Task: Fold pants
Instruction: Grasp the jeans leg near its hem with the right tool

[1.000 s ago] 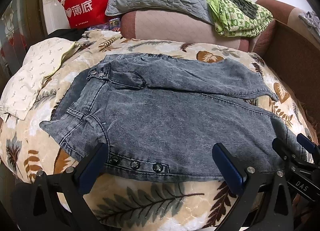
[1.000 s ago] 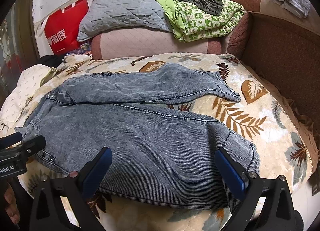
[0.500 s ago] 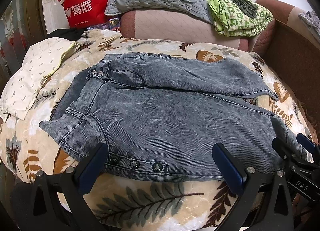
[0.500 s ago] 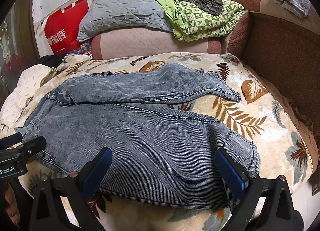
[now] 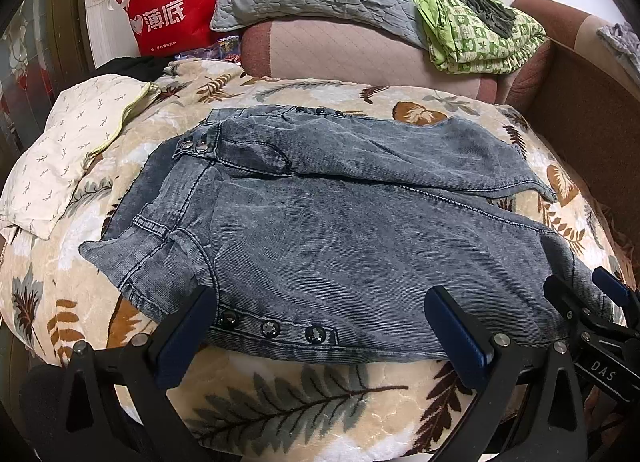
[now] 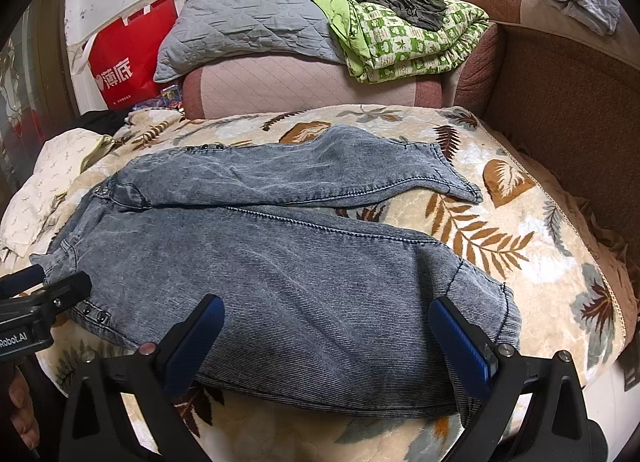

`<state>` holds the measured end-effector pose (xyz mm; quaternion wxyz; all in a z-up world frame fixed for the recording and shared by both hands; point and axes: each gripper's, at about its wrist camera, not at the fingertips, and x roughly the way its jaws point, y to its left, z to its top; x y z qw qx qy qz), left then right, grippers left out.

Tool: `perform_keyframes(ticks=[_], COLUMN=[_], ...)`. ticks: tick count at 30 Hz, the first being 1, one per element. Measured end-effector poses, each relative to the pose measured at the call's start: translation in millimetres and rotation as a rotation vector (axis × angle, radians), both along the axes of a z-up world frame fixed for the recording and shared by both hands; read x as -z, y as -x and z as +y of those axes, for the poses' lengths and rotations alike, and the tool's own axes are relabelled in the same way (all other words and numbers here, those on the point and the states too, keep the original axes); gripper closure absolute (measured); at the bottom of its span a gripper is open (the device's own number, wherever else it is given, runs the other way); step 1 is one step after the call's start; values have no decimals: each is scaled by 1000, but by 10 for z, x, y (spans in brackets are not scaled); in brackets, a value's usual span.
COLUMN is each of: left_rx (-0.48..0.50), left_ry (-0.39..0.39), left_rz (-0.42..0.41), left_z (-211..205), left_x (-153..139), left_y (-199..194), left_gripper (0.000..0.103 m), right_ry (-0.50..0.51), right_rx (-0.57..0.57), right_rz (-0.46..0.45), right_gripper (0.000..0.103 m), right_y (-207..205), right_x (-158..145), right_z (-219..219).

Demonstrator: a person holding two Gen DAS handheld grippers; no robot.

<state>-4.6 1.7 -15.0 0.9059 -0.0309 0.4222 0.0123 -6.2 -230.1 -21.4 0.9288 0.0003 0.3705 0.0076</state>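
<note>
In the left wrist view the left gripper [image 5: 320,326] sits nearest, its two blue-padded black jaws spread wide and holding nothing, framing the near hem of the grey washed-denim pants [image 5: 340,246] where three dark snap buttons [image 5: 270,328] run in a row. At 3 o'clock in that view the right gripper [image 5: 600,302] pokes in over the cuff end of the near leg; seen from its own camera, the right gripper [image 6: 326,330] is likewise gaping wide with nothing between the pads, hovering at the near edge of the near leg. The pants [image 6: 280,270] lie flat and unfolded on the cream leaf-patterned plush blanket [image 6: 500,230] — waistband toward 9 o'clock, cuffs toward 3 o'clock, the two legs parting in a narrow V. At 9 o'clock a cream sprig-printed pillow [image 5: 64,158] rests beside the waistband. Farther back, at 12 o'clock, a pink quilted sofa cushion [image 6: 304,90] carries a grey quilted pillow [image 6: 248,26] and a green patterned folded quilt [image 6: 404,38] — with a red shopping bag with white lettering [image 6: 124,58] at 10 o'clock against the wall.
</note>
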Motion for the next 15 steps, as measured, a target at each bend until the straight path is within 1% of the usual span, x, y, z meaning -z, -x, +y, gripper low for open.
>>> perform_keyframes(ticks=[2,4,5,8,9,10,11,12,14,15], left_rx=[-8,-44,-74,-169,-204,-234,-265,-286,-322,-332], left_ry=[11,29,44,76,71,60,51,49,60,68], left_rz=[4,17,30,43,40,39,42,43,47,51], left_z=[65,215,347,754,900,1030,1169,1281,1476,1546], left_x=[-2,-1,8,24,31,45,65,90,156,196], left_y=[-19,-70,-113,-206,-224,-235,-251,-261,-278,-290], left_gripper=[0,0,0,0,0,0,0,0,0,0], right_ry=[-8,-51,-91,-278,-351,-399,-436,-454,-500,-538], right_rx=[-1,-9,-12,22,44,73,124,161,252,297], right_rz=[6,39,61,125,149,166,183,196,228,241], right_gripper=[0,0,0,0,0,0,0,0,0,0], right_y=[-3,-30,-42,-31,-12,13,45,64,92,89], right_x=[5,20,23,35,50,64,80,94,134,167], right_z=[-1,-60,-115,-492,-685,-872,-1119,-1275,-1638,-1834])
